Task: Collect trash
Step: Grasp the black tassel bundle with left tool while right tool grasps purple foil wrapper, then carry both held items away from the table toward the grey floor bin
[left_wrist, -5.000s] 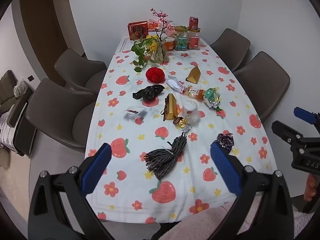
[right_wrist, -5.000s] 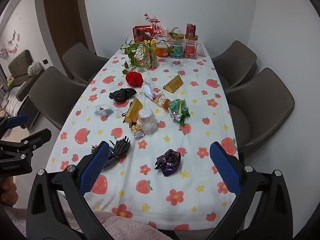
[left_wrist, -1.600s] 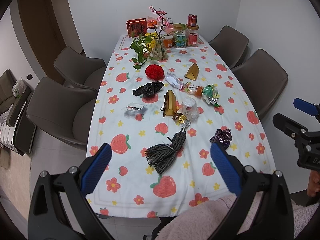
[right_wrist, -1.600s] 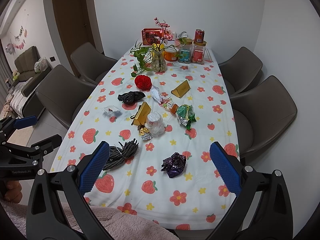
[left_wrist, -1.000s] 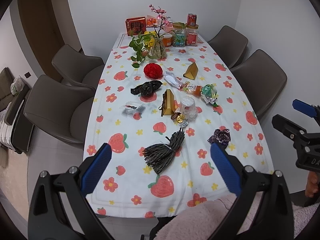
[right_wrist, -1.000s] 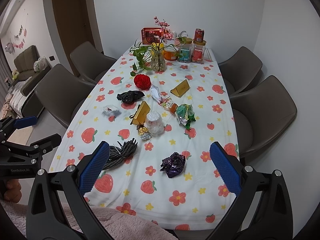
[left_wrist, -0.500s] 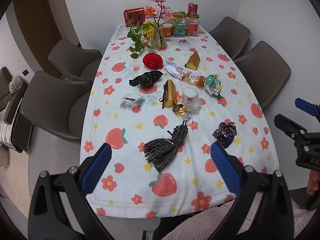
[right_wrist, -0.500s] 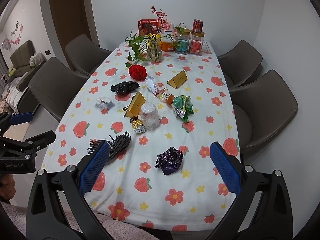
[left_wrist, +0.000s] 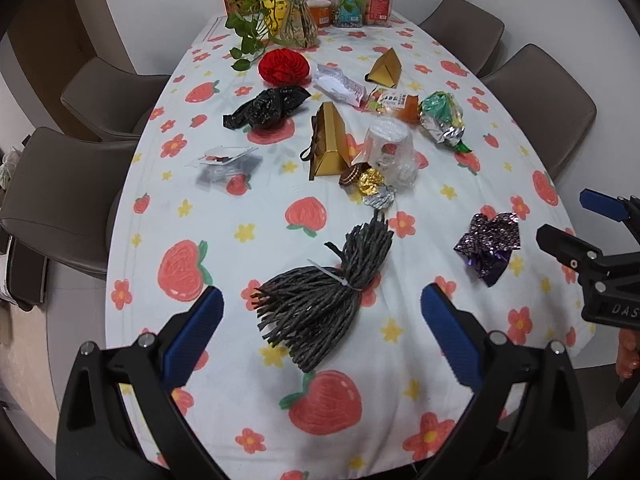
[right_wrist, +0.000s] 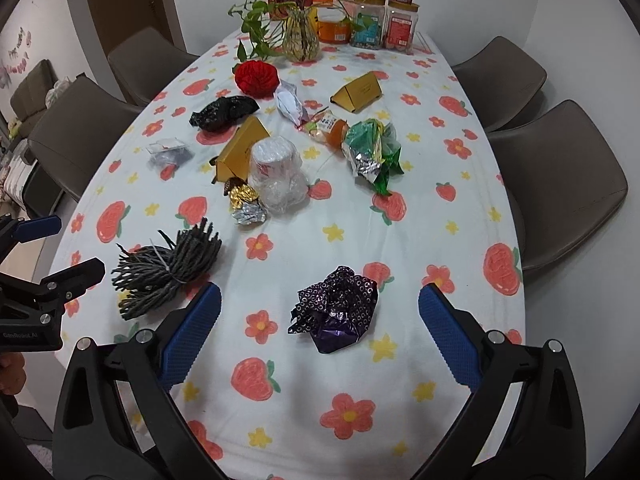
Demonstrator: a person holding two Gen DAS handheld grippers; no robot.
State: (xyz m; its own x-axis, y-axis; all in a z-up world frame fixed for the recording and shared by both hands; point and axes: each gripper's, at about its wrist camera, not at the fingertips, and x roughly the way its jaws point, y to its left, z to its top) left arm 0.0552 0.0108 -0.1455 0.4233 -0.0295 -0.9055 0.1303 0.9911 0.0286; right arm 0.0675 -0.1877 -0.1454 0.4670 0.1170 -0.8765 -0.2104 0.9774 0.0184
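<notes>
Trash lies scattered on the table with its fruit-print cloth [left_wrist: 240,264]. My left gripper [left_wrist: 320,332] is open and empty, hovering over a grey bundle of cords [left_wrist: 332,280]. My right gripper [right_wrist: 318,332] is open and empty, just above a crumpled purple wrapper [right_wrist: 336,312]. Farther back lie a black plastic bag [left_wrist: 268,106], a clear plastic cup in a bag [right_wrist: 276,176], gold foil wrappers [right_wrist: 242,198], a green foil packet [right_wrist: 372,148], a white wrapper [left_wrist: 340,84] and a small clear packet [left_wrist: 224,160].
Two gold triangular boxes [left_wrist: 328,144] [right_wrist: 358,92], a red paper ball [left_wrist: 284,66], a vase with a plant [right_wrist: 300,36] and jars and cans [right_wrist: 384,28] stand farther back. Grey chairs [right_wrist: 560,176] line both sides of the table.
Both grippers have moved forward and down toward the near end of the table; the cord bundle and purple wrapper now sit close between the fingers. Both stay open.
</notes>
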